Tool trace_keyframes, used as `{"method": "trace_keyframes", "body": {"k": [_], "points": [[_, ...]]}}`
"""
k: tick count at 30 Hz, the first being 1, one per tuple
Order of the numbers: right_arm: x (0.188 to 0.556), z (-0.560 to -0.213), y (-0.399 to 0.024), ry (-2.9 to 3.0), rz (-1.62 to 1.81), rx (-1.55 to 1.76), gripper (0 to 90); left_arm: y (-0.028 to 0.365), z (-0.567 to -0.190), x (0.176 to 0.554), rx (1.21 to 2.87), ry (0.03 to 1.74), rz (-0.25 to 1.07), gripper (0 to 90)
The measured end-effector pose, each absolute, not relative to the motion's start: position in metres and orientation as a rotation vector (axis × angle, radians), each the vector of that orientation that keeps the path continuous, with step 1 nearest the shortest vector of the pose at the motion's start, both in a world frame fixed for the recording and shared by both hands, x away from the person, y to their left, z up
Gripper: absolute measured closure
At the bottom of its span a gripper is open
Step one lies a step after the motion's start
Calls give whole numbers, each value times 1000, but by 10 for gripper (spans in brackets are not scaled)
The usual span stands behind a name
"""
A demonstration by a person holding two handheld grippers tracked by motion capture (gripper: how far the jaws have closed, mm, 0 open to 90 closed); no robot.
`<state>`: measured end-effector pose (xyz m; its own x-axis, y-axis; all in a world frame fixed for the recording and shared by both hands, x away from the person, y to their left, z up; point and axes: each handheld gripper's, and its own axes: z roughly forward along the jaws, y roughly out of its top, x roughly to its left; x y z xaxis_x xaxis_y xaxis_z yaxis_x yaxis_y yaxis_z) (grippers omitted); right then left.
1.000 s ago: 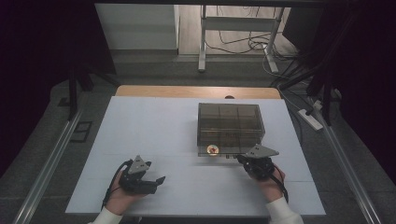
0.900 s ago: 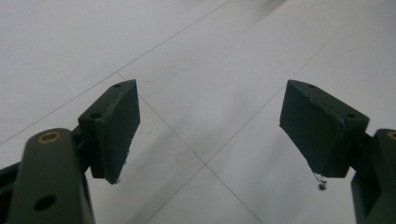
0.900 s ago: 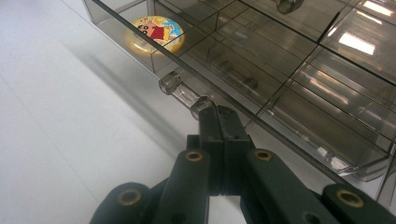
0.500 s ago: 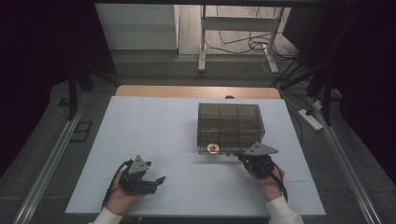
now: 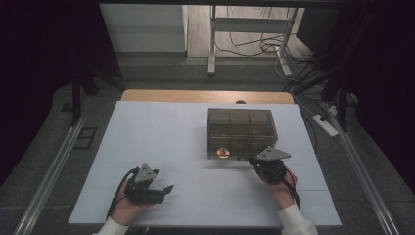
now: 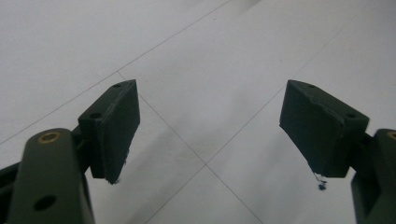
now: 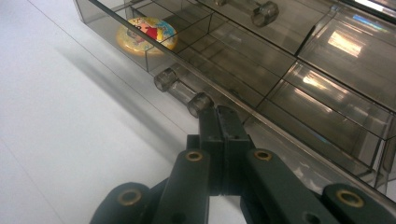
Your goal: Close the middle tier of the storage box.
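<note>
Right gripper has its jaws pressed together with nothing between them, tips right up against the clear handle on the near side of the smoky plastic drawer box. The bottom drawer looks slightly pulled out, and there's a round colourful disc in its left compartment. Left gripper sits well off to the left on the white table, jaws wide apart, holding nothing.

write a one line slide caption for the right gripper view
Shut right gripper at the clear handle of a smoky plastic drawer box, a colourful round badge inside.
</note>
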<state>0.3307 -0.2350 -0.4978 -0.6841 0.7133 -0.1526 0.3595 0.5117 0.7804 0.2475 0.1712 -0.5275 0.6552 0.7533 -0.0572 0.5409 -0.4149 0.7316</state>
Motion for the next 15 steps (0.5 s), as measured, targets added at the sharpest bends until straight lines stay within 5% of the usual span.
{"method": "trace_keyframes", "body": {"k": [15], "points": [[340,-500,-235,2278,1038,896,898,171,-527,247,2124,998,364,209]]}}
